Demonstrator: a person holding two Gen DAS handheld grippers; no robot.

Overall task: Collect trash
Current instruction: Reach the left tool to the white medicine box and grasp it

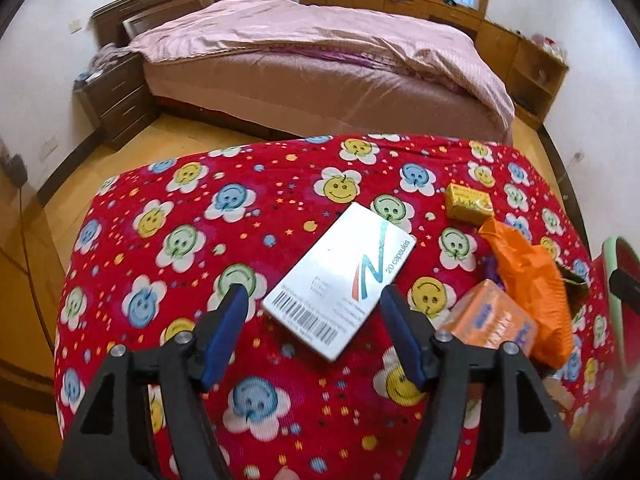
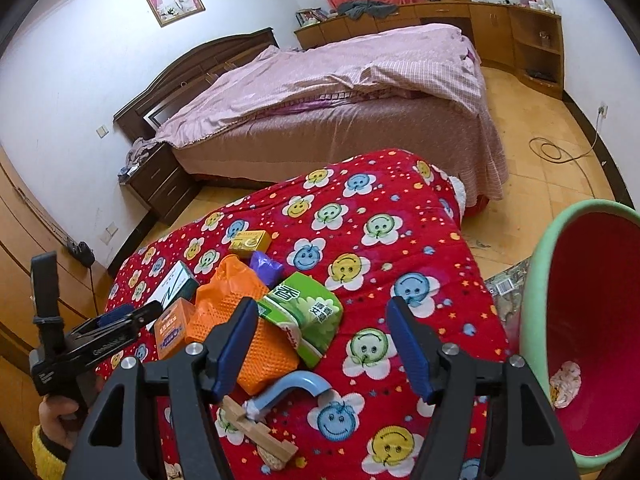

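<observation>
On a red smiley-flower blanket lies a white capsule box. My left gripper stands open just above its near end, pads clear of it. To its right lie an orange box, an orange bag and a small yellow box. My right gripper is open over a green tissue pack and the orange bag, holding nothing. A hand carries the left gripper at the left.
A green bin with a red inside stands tilted at the blanket's right, with crumpled paper in it. A blue-grey curved piece, a wooden piece and a purple wrapper also lie on the blanket. A bed stands behind.
</observation>
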